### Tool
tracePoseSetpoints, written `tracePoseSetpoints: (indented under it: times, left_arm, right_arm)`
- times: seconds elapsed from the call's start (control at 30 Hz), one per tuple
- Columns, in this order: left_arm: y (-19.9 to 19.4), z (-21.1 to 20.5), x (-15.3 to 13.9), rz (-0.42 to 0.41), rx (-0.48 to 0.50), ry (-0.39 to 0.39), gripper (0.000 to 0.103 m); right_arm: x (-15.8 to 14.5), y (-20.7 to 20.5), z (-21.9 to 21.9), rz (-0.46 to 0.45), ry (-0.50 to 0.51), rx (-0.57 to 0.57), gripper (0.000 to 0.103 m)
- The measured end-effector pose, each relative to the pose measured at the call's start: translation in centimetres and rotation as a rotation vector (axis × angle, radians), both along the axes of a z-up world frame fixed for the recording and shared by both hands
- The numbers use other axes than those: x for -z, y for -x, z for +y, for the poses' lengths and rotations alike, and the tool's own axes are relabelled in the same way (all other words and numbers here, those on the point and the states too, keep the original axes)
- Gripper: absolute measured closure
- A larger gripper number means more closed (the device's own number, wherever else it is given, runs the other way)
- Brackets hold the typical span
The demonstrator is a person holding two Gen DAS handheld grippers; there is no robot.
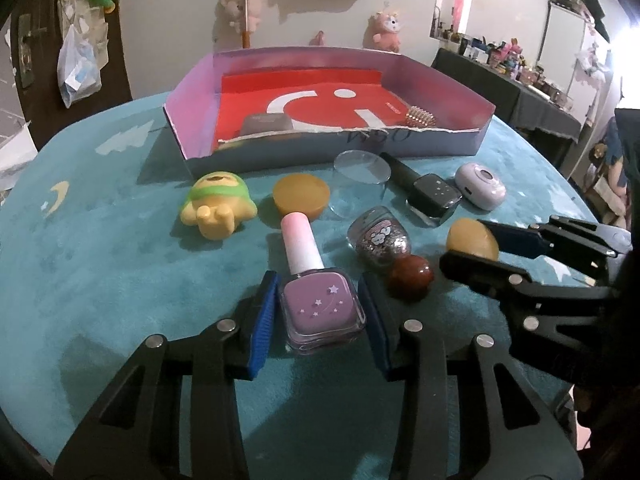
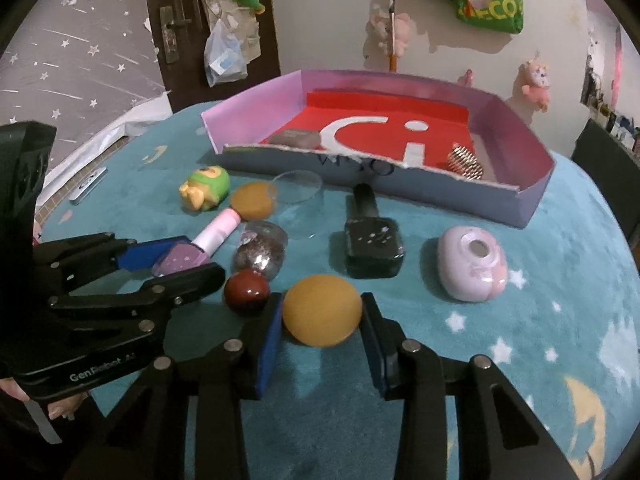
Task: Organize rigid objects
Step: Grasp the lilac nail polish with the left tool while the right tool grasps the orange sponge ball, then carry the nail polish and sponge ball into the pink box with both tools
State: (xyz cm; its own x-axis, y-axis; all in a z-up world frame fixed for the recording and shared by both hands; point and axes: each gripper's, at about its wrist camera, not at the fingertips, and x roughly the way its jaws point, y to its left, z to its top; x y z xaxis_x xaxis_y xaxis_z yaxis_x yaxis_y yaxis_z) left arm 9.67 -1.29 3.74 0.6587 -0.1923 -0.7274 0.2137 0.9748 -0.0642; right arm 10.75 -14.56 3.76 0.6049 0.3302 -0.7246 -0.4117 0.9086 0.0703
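Gripping a purple polish bottle [image 1: 322, 312] in the left tongs [image 1: 322, 320] and an orange ball [image 2: 322, 316] in the right tongs [image 2: 322, 332], low in frame; next, probably lifting both toward the box [image 1: 456, 148] above.

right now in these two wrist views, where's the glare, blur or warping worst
Left wrist view: blown-out white glare at the upper right edge, the box rim bows from the fisheye, and the background shelves are soft. Right wrist view: dark corners, small highlights on the dark red ball and the lilac case, and the teal cloth curves away at the edges.
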Motion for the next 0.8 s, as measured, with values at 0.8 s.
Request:
tracePoseSetpoints:
  times: [0.8]
  left_arm:
    - [0.5,-0.3,-2.1,-0.053,0.021,-0.002,0.065]
  right_arm:
    - [-0.7,0.2,-0.9,-0.012,-0.018,0.02,0.063]
